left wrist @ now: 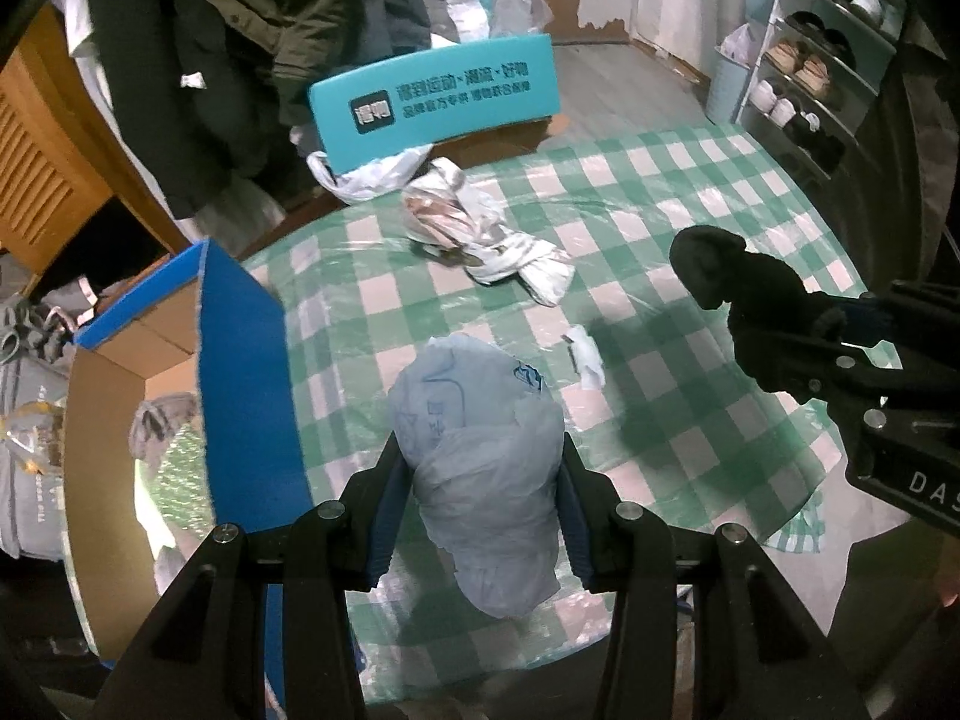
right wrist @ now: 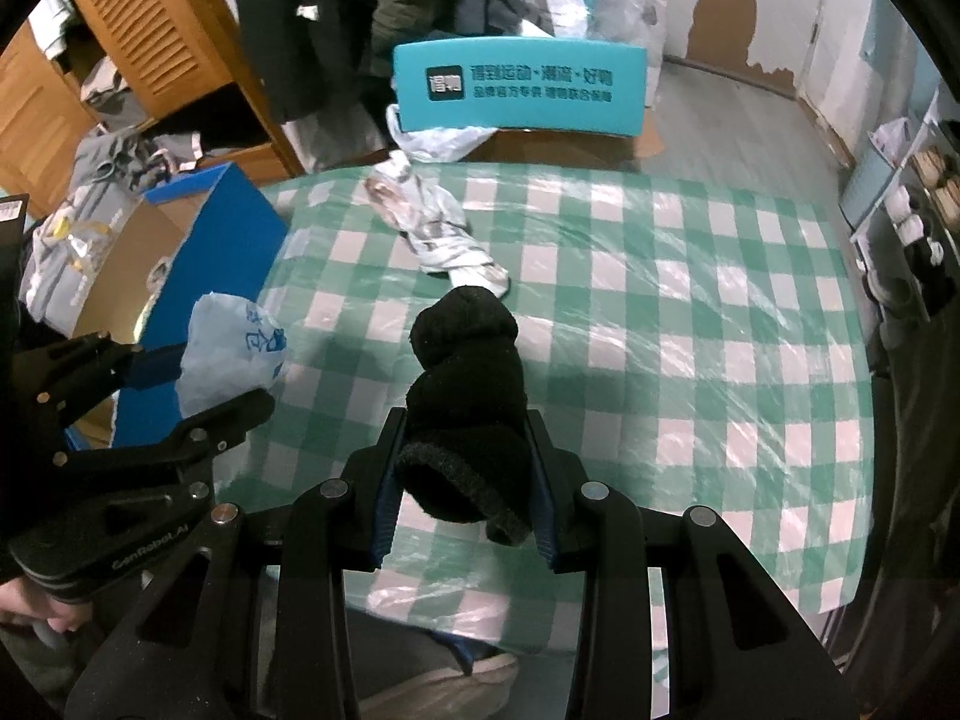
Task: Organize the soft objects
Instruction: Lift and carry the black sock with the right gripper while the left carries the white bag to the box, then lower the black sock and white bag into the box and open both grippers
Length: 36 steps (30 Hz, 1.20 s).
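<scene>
My left gripper (left wrist: 477,462) is shut on a crumpled pale blue plastic bag (left wrist: 480,450) and holds it above the green checked table (left wrist: 690,210), beside the blue cardboard box (left wrist: 240,372). In the right wrist view the bag (right wrist: 231,348) shows at the left in the left gripper (right wrist: 198,384). My right gripper (right wrist: 465,450) is shut on a rolled black sock (right wrist: 465,384) above the table (right wrist: 690,300). In the left wrist view the sock (left wrist: 720,276) shows at the right. A silvery crumpled bag (left wrist: 480,228) lies on the far side of the table (right wrist: 432,228).
The open blue box holds grey cloth (left wrist: 162,420) and stands left of the table (right wrist: 210,228). A teal chair back (left wrist: 432,96) is at the far edge. A small white scrap (left wrist: 585,354) lies on the table. A shoe rack (left wrist: 810,78) stands at the right.
</scene>
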Tool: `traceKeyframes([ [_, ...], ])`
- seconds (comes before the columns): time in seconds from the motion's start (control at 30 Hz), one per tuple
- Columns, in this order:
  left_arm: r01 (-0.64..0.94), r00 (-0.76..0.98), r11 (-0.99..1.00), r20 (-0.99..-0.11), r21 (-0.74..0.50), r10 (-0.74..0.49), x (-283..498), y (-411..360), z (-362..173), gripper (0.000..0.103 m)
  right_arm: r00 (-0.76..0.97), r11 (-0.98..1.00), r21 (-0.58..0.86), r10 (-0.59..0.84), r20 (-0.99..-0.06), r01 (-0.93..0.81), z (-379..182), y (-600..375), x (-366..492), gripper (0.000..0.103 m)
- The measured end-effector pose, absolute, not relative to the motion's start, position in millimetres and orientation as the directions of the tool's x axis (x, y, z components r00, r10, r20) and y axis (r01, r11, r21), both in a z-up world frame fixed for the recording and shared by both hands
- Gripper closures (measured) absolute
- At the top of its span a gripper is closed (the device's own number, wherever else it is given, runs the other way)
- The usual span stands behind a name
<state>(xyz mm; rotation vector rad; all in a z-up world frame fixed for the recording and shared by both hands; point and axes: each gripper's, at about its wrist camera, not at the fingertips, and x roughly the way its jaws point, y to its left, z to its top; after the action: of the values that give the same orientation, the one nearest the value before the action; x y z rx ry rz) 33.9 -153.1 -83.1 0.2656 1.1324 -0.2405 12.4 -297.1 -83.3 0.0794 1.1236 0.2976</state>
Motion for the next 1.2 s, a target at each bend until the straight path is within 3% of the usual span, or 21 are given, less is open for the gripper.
traceKeyframes([
  [1.2,0.160,0.484,0.982,-0.875,0.104,0.014,22.8,-47.1,-48.1,0.057,0.391,0.895,0.223,0.378,-0.839,-0.387,-37.2,-181.2,25.0,0.068],
])
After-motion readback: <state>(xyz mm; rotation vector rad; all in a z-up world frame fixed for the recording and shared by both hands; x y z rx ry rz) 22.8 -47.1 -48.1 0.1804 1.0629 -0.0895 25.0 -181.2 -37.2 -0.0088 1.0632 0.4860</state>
